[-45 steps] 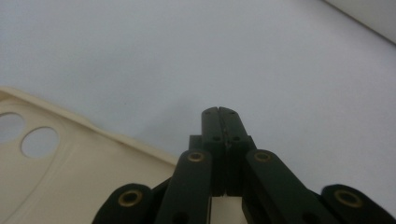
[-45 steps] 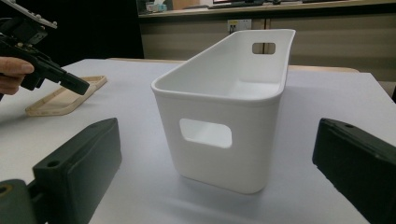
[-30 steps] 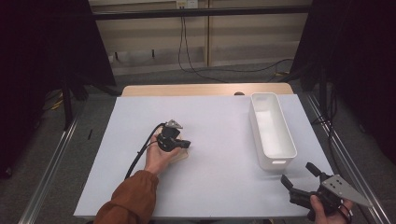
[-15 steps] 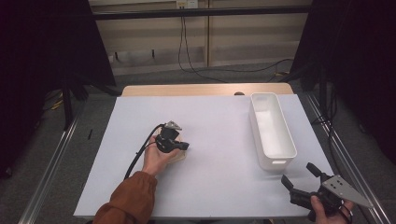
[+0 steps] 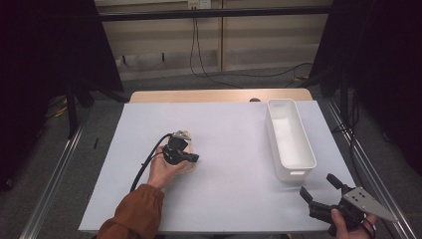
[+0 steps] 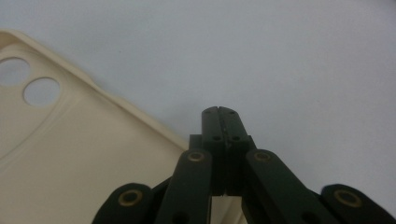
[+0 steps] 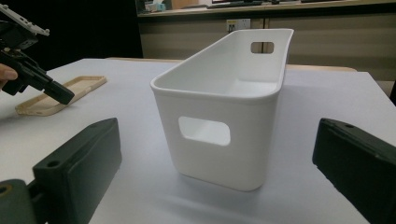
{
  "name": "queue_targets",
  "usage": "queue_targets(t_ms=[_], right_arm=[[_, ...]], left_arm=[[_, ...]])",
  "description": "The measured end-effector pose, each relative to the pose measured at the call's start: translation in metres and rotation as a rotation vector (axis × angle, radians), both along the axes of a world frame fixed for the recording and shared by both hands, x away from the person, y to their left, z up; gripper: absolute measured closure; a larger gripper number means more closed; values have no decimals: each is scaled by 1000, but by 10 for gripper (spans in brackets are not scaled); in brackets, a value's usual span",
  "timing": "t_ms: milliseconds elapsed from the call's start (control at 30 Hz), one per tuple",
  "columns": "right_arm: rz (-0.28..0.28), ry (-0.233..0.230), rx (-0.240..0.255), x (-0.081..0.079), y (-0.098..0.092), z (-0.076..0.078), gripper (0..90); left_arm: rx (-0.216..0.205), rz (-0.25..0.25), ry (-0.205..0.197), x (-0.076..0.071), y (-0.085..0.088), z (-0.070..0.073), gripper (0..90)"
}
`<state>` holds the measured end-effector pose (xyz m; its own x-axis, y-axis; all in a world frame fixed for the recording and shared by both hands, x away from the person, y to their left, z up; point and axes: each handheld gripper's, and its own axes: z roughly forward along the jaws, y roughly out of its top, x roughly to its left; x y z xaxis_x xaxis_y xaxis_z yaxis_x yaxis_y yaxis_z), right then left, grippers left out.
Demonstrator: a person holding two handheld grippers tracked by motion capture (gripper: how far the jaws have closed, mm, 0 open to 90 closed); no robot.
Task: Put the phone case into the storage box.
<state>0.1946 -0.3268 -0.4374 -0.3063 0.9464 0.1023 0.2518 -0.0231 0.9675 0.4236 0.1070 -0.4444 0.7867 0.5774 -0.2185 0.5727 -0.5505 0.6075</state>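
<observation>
the phone case (image 5: 185, 152) lay left of centre on the table (image 5: 234, 129), the bin (image 5: 289, 139) well apart at its right.

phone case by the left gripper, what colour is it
Cream, a pale beige; the phone case shows best in the left gripper view.

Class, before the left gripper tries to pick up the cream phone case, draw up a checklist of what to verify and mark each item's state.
1. Left gripper jaws open for the grasp: not ok, they are shut.
2. Phone case flat on the table: ok.
3. Left gripper tips at the case's edge: ok, close beside it; contact cannot tell.
4. White bin empty and upright: ok.
5. Right gripper clear of the case: ok, open, near the bin's end.
</observation>
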Motion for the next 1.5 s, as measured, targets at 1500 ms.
queue_targets(t_ms=[1500], right_arm=[[1, 5, -1, 0, 0, 0, 10]], left_arm=[[-31, 21, 51, -7, 23, -8, 900]])
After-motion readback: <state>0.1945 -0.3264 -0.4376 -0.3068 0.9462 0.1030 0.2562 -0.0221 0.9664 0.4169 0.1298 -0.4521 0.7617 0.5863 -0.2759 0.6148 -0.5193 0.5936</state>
